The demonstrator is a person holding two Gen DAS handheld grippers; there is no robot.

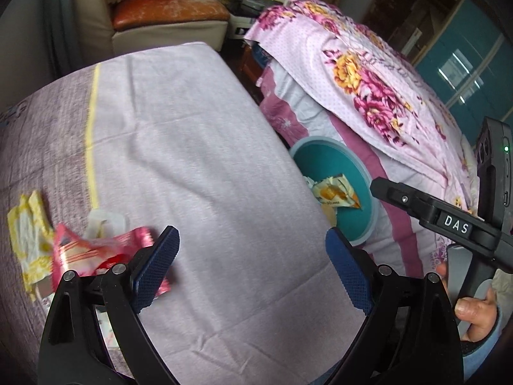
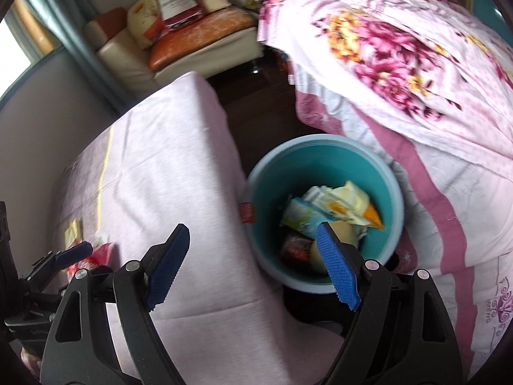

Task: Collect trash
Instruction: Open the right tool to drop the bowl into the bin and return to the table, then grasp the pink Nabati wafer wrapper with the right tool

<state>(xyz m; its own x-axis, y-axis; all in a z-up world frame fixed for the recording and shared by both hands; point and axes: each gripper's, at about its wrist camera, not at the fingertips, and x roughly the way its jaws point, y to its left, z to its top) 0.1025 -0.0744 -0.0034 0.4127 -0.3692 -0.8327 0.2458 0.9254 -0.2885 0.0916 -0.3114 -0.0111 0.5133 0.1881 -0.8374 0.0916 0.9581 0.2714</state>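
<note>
My left gripper (image 1: 253, 269) is open over a table with a pale lilac cloth (image 1: 192, 160), with nothing between its blue pads. Left of it lie a crumpled pink-red wrapper (image 1: 96, 250), a yellow-white wrapper (image 1: 29, 234) and a white plastic scrap (image 1: 102, 221). My right gripper (image 2: 253, 266) is open and empty above the table edge, beside a teal bin (image 2: 272, 192). The bin (image 1: 327, 160) holds several wrappers (image 2: 336, 205). The right gripper's black finger (image 1: 426, 210) shows at the right of the left wrist view.
A bed under a pink floral quilt (image 1: 368, 80) stands right of the bin, with dark floor (image 2: 256, 102) between bed and table. A cream sofa with an orange cushion (image 1: 166, 16) is at the back. A hand (image 1: 474, 308) grips the right tool's handle.
</note>
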